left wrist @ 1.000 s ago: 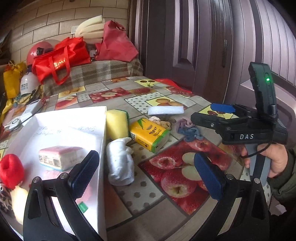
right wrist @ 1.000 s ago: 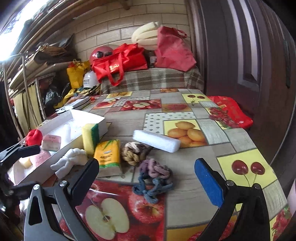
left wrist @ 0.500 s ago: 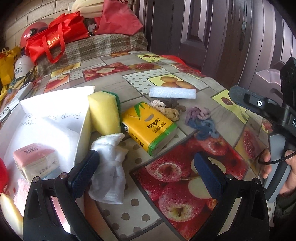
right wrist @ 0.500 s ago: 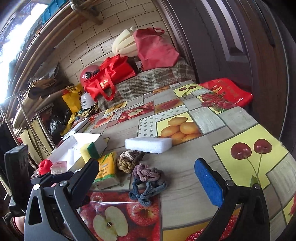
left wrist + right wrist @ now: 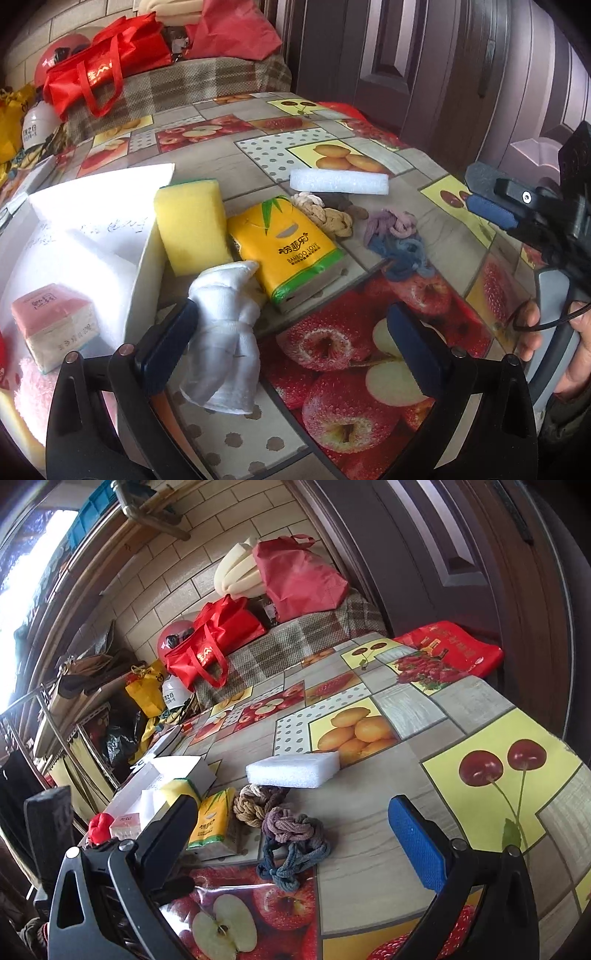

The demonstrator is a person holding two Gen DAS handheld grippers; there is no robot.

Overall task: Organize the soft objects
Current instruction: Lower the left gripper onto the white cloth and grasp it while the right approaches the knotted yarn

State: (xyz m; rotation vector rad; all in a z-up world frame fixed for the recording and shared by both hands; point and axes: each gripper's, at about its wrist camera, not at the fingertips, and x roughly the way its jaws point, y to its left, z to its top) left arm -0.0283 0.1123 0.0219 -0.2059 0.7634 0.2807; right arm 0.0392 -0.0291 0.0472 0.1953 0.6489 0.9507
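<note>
While spread wide, left gripper (image 5: 291, 332) hangs over white cloth (image 5: 225, 332), long axis running toward box (image 5: 144, 258); right farther.

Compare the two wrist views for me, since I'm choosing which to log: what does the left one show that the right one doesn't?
Only the left wrist view shows the white rolled cloth, by the left hand-held gripper, and the right hand-held gripper's blue pad.

Only the right wrist view shows the red ball in the white box and the red printed bag.

Both show the yellow tissue pack, yellow sponge, white foam block and the two rope knots.
</note>
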